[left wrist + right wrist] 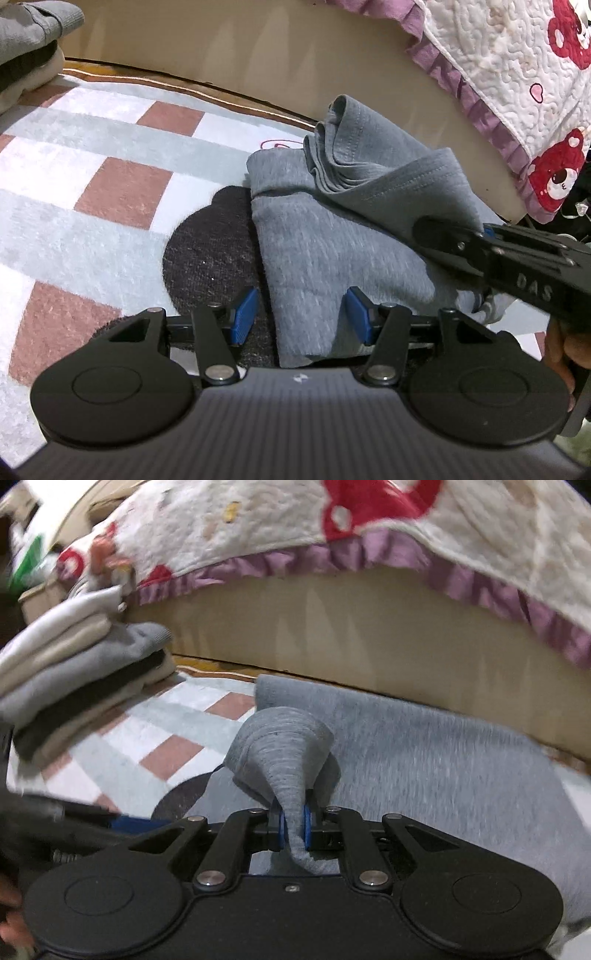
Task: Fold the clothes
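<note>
The cloth (317, 258) lies on the rug (92, 177), partly between the left fingers (245, 314). A dark patch (210, 254) sits left of it. A bed (258, 55) stands behind. A clothes pile (74, 672) sits far left of the right fingers (282, 830).

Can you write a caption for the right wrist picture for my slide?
Right gripper pinches a bunched corner of the grey garment above the checked rug.

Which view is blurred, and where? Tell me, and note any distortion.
Right wrist view: motion blur smears the quilt and the clothes stack; the right gripper and its pinched grey cloth stay sharp. Left wrist view: sharp throughout, though the fisheye bows the bed base and the rug.
</note>
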`<state>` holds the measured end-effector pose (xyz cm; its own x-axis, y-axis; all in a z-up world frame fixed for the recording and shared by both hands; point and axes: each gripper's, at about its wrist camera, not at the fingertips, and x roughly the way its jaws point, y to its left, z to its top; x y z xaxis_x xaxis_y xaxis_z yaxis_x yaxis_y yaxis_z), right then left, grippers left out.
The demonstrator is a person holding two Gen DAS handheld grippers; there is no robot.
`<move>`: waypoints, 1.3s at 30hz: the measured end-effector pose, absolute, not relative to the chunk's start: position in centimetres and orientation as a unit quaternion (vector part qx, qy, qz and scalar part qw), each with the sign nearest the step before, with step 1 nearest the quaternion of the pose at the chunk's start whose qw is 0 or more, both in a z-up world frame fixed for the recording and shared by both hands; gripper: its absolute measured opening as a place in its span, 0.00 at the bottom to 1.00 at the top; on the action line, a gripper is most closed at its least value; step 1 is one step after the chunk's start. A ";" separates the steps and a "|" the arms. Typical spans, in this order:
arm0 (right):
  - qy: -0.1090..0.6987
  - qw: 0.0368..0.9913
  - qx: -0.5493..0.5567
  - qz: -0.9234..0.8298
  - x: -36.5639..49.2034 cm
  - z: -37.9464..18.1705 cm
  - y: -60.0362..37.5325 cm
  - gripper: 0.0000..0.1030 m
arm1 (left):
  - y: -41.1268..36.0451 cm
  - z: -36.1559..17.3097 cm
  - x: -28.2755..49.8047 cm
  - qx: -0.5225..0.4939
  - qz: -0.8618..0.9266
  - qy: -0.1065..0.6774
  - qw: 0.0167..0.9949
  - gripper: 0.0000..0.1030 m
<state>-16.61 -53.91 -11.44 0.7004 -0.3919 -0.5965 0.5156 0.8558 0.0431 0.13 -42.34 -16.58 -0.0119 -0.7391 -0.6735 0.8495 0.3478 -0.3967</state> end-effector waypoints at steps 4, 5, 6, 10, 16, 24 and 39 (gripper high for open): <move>0.320 0.918 0.029 -0.233 -16.0 -11.3 -52.5 0.12 | -42.2 -16.1 1.1 0.042 -0.563 0.435 0.702 0.51; 0.324 0.917 0.024 -0.231 -16.0 -11.3 -52.4 0.12 | -42.0 -15.9 1.6 0.030 -0.562 0.437 0.702 0.51; 0.327 0.917 0.018 -0.229 -15.8 -11.3 -52.2 0.12 | -41.9 -15.6 2.0 0.018 -0.561 0.438 0.702 0.51; 0.337 0.913 -0.008 -0.229 -15.0 -12.0 -51.7 0.12 | -41.0 -14.4 3.5 -0.037 -0.567 0.445 0.693 0.51; 0.360 0.914 0.007 -0.190 -13.7 -12.5 -50.3 0.14 | -40.9 -13.5 3.2 -0.027 -0.589 0.419 0.691 0.51; 0.359 0.924 0.106 -0.078 -14.7 -10.3 -51.8 0.42 | -40.6 -13.2 3.4 -0.036 -0.579 0.412 0.703 0.51; 0.307 0.888 0.144 -0.310 -30.9 -7.3 -59.5 0.44 | -50.6 -9.1 -3.5 0.203 -0.622 0.258 0.711 0.45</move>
<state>-30.90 -59.54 -7.33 0.6195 -0.4626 -0.6343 0.6389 0.7666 0.0649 -3.46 -50.57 -9.08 0.0919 -0.7797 -0.6194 0.9891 0.1434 -0.0338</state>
